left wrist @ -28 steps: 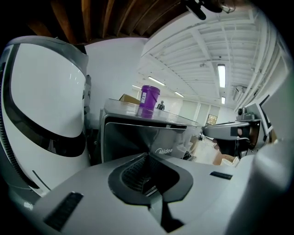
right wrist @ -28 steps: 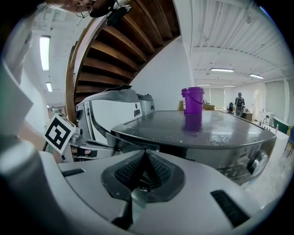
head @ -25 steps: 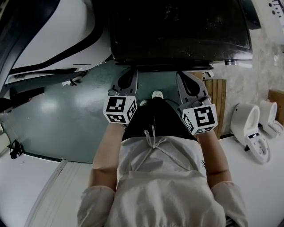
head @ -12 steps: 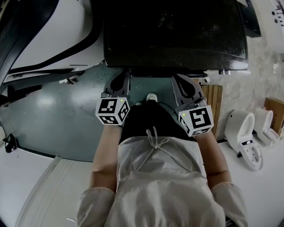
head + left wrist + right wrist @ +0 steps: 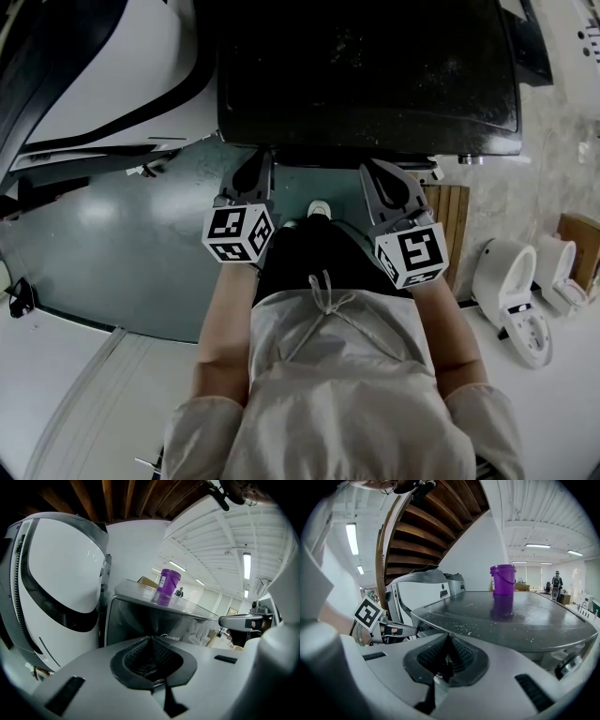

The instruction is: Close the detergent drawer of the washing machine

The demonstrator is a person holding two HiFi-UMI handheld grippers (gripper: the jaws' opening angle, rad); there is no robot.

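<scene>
The washing machine (image 5: 366, 75) fills the top of the head view, and its dark, speckled lid is all that shows of it there. No detergent drawer shows in any view. My left gripper (image 5: 255, 164) and right gripper (image 5: 373, 173) are held side by side just below the machine's front edge, both shut and holding nothing. The left gripper view looks up at the machine's glossy front (image 5: 136, 618), with the left gripper (image 5: 151, 639) still short of it. In the right gripper view the right gripper (image 5: 447, 637) points along the lid (image 5: 511, 616).
A purple bucket (image 5: 503, 579) stands on the lid. A large white curved appliance (image 5: 103, 75) is close on the left. At the right are a wooden slatted panel (image 5: 452, 211) and white toilets (image 5: 511, 281). Below lies teal floor (image 5: 141, 244).
Both grippers have shifted slightly left and nearer to the machine's front edge. Their jaws stayed shut.
</scene>
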